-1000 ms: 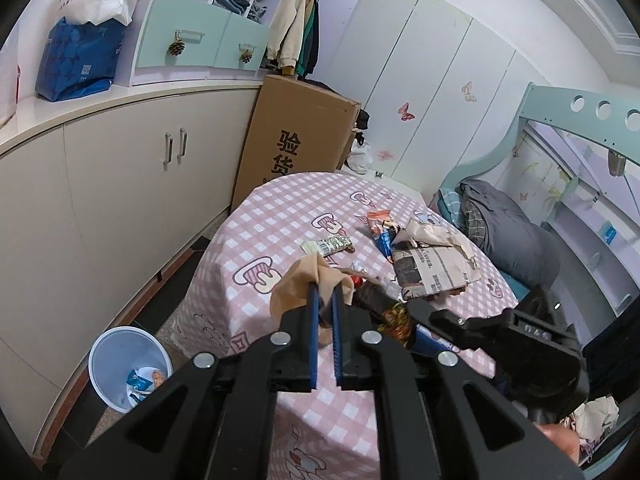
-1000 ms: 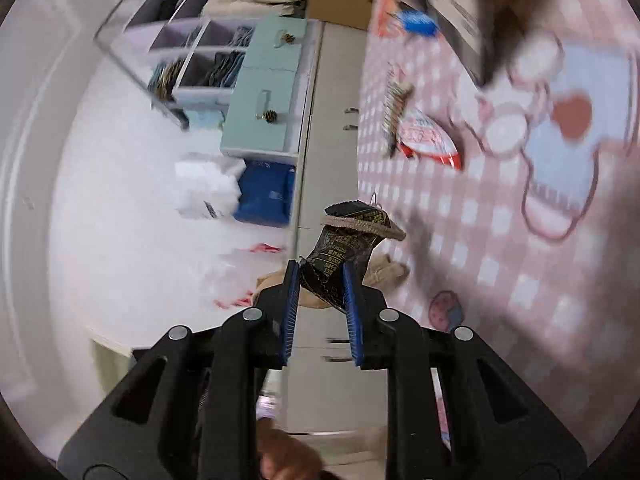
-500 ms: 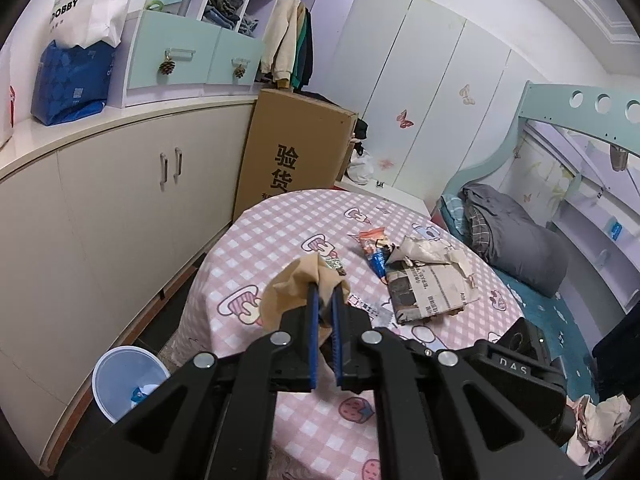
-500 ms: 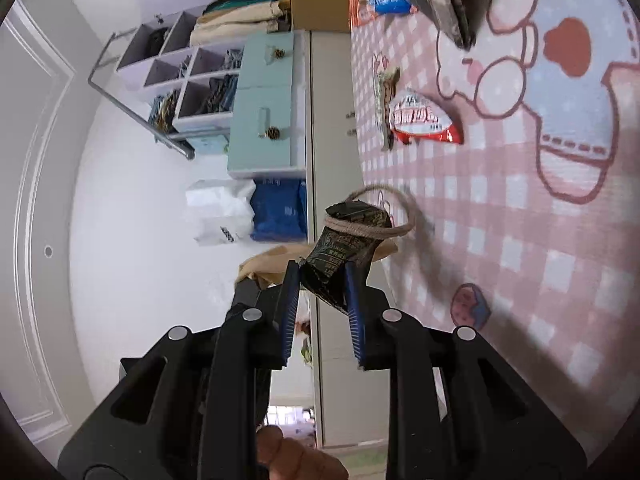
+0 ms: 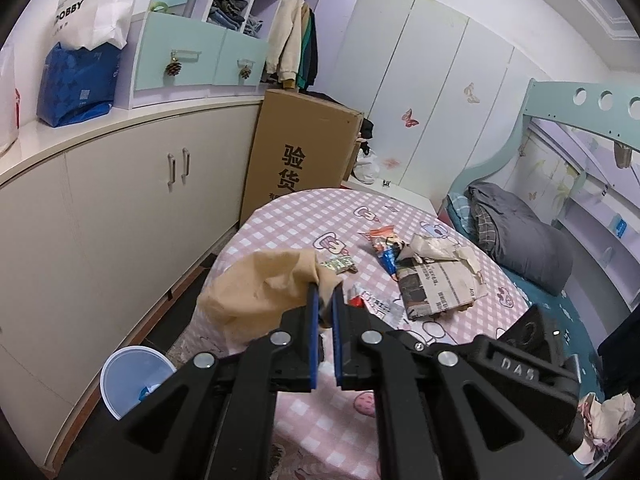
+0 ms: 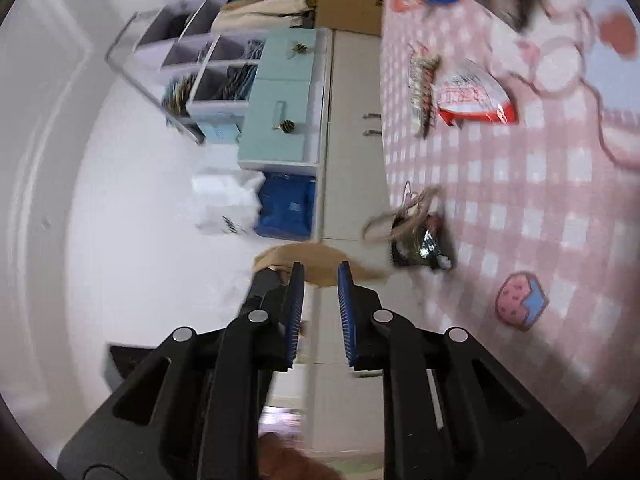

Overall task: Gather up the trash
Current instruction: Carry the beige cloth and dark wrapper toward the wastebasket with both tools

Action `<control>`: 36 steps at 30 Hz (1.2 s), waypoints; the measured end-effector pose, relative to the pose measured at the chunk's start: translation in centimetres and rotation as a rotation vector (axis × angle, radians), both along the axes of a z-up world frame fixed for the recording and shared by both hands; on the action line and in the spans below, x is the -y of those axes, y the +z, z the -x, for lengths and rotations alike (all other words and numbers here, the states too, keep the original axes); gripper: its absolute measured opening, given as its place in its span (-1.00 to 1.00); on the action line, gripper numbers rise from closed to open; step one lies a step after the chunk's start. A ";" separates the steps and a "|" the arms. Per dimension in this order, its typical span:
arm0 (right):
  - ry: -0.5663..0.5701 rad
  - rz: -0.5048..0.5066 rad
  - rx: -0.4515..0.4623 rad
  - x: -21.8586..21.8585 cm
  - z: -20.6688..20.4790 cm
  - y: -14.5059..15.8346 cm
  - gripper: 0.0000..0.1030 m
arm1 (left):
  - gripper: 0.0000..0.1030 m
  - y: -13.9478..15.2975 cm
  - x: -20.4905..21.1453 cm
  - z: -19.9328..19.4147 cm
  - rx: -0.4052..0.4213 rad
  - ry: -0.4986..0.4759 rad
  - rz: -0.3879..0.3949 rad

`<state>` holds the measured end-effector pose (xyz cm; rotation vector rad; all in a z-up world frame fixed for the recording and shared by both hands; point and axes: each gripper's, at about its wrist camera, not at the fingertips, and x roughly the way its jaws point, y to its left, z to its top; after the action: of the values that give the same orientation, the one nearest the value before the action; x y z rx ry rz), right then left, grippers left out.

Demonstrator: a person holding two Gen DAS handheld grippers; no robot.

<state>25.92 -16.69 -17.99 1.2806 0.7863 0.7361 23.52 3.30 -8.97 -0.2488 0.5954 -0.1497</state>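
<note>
My left gripper (image 5: 326, 292) is shut on the edge of a tan paper bag (image 5: 264, 284), which hangs over the near left rim of the pink checked table (image 5: 288, 220). In the rolled right wrist view, my right gripper (image 6: 320, 276) has its jaws closing with nothing between them. A dark snack wrapper (image 6: 420, 244) with a tan loop on it shows blurred just right of the fingertips, free of them. The tan bag (image 6: 316, 260) lies right behind those fingertips. The right gripper's black body (image 5: 520, 364) sits low on the right in the left wrist view.
On the table lie a folded newspaper (image 5: 436, 284), an orange wrapper (image 5: 380, 238), a green-silver wrapper (image 5: 340, 266) and a red-white wrapper (image 6: 472, 96). A white-blue bin (image 5: 132, 376) stands on the floor by the cabinets (image 5: 120, 208). A cardboard box (image 5: 304, 152) stands behind the table.
The right gripper let go of the dark wrapper, which now sits loose to the right of its fingertips. The left gripper still holds the tan bag, with the table a little farther off.
</note>
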 end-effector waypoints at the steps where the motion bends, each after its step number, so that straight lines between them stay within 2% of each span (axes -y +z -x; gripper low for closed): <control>1: -0.007 0.021 0.012 -0.1 0.1 0.3 -0.67 | -0.89 -0.1 -0.2 0.0 0.000 0.001 0.002; 4: -0.019 0.098 0.035 -0.4 -0.2 1.0 -0.68 | -0.89 -0.3 -0.9 0.0 -0.005 0.008 0.006; 10: -0.090 0.490 0.104 -0.7 -1.0 3.7 -0.62 | -0.89 -1.1 -2.5 -0.1 -0.017 0.023 0.034; 13: -0.064 0.658 0.118 -1.8 -1.8 4.3 -0.62 | -0.89 -1.6 -3.5 -0.3 -0.025 0.030 0.056; 15: -0.036 0.753 0.132 -3.1 -2.5 4.5 -0.48 | -0.89 -2.0 -4.1 -0.5 -0.031 0.042 0.064; 22: 0.044 0.925 0.133 -5.9 -4.8 2.8 -0.43 | -0.89 -3.0 -5.1 -1.2 -0.054 0.036 0.089; 24: 0.061 0.946 0.120 -6.1 -5.2 2.2 -0.45 | -0.89 -3.1 -5.1 -1.4 -0.057 0.030 0.091; 25: 0.072 0.952 0.124 -6.2 -5.4 2.1 -0.49 | -0.89 -3.2 -5.1 -1.4 -0.058 0.027 0.094; 27: 0.090 0.965 0.142 -6.7 -5.7 2.0 -0.83 | -0.89 -3.2 -5.2 -1.5 -0.056 0.020 0.098; 28: 0.092 0.953 0.149 -6.8 -5.7 2.0 -0.87 | -0.89 -3.2 -5.3 -1.5 -0.054 0.020 0.099; 31: 0.038 0.986 0.192 -6.7 -5.4 3.0 -0.92 | -0.89 -3.0 -5.9 -1.4 -0.043 0.019 0.121; 36: -0.026 0.974 0.269 -6.4 -4.5 5.3 -0.92 | -0.89 -2.4 -7.2 -0.6 -0.014 0.035 0.141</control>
<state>30.42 -10.25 -12.66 0.3041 0.7533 0.3886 24.13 10.47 -11.38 -0.3967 0.5951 -0.1567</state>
